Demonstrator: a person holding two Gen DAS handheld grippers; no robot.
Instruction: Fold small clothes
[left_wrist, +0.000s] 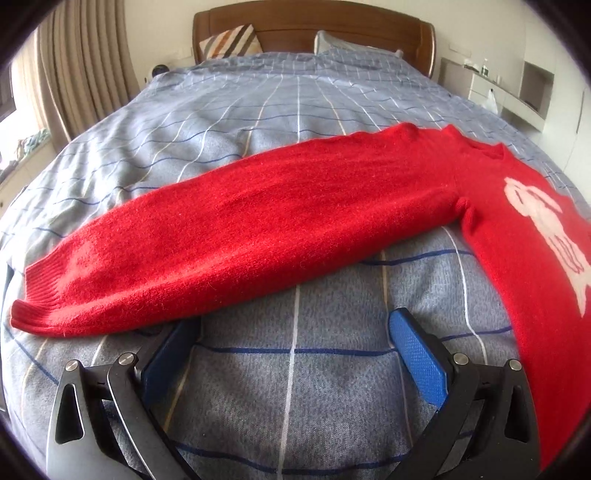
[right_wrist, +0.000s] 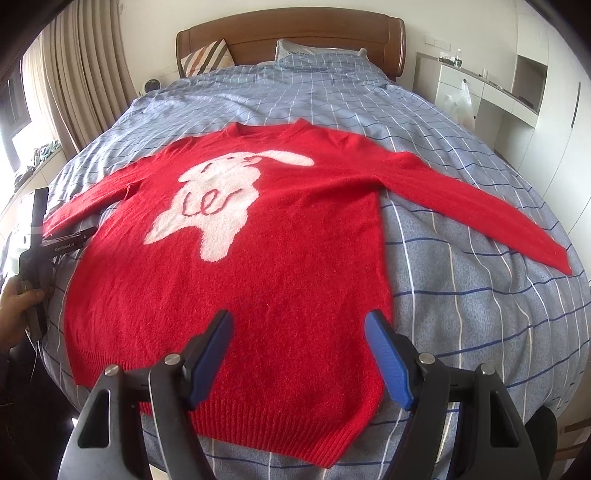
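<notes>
Here, red sweater (right_wrist: 258, 266) lies flat on bed (right_wrist: 461, 295), sleeves spread. Right claw (right_wrist: 299, 325) hovers agape over hem; left claw (left_wrist: 291, 332) agape just short of left sleeve (left_wrist: 221, 236). Striped pillow (right_wrist: 207, 55), headboard (right_wrist: 295, 33) beyond; curtains (right_wrist: 85, 70) leftward.

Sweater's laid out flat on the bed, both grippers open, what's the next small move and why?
Probably close the left gripper on the sleeve just ahead of it. The sweater lies spread face up with both sleeves out, nothing is folded yet, and that sleeve sits right at the open fingers.
</notes>
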